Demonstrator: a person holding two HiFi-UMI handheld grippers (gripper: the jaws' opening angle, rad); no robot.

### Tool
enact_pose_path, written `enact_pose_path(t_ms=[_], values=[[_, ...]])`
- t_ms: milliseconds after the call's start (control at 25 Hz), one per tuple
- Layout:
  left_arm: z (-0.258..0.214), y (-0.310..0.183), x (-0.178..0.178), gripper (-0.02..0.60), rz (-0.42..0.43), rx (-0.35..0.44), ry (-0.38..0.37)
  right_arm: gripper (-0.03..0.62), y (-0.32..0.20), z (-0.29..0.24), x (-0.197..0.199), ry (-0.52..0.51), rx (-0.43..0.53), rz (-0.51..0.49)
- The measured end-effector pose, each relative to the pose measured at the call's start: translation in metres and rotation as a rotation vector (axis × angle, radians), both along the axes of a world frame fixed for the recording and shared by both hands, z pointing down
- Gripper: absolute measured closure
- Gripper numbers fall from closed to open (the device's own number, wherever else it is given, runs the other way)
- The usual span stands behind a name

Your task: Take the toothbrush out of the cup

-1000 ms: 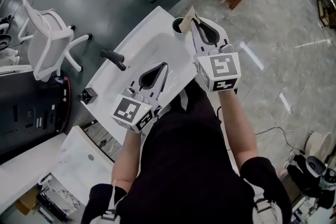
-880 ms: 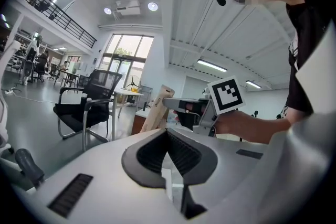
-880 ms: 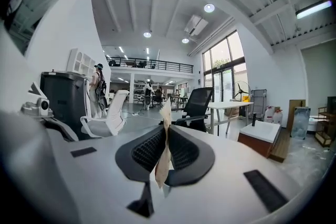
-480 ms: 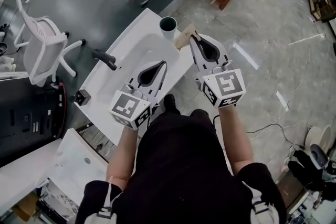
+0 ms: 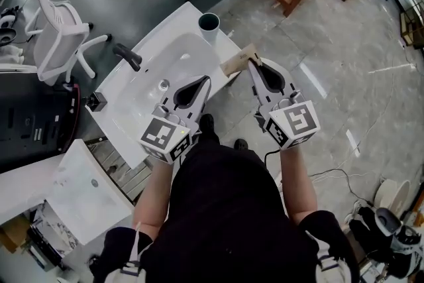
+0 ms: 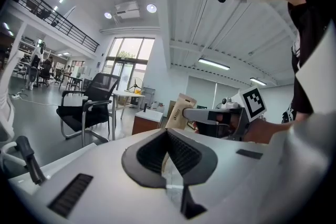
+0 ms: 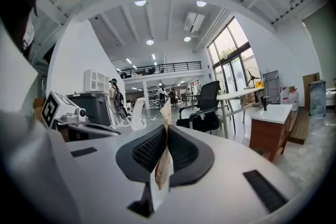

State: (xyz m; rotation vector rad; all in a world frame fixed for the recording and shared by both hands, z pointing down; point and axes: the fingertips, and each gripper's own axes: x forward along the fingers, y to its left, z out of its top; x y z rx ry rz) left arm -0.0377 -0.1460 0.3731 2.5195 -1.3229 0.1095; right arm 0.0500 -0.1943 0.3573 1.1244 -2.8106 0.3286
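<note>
The jaws of our right gripper (image 5: 254, 63) clamped the toothbrush (image 5: 237, 63), right of the cup (image 5: 209, 24); our left gripper (image 5: 206, 81) kept its jaws together.

The toothbrush (image 5: 236, 63), packed in a flat tan cardboard sleeve, is pinched by one end between the shut jaws of the right gripper (image 5: 252, 63), apart from the cup (image 5: 209, 24) (round, dark inside), which stands upright on the white washbasin's (image 5: 165, 33) far corner

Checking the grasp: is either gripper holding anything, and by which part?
The right gripper clamps the packaged toothbrush by one end; the left gripper is shut, empty.
</note>
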Motion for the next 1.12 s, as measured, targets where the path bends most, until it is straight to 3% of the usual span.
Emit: enact_pose_path(t_ms=[480, 1120], values=[[-0.008, 0.056, 0.040, 0.568, -0.136, 0.008, -0.014, 0.556, 0.055, -0.010, 0.048, -0.132, -0.031, -0.154], [-0.011, 0.130, 0.080, 0.568, -0.219, 0.026, -0.024, 0.560, 0.119, -0.002, 0.092, -0.205, -0.076, -0.207]])
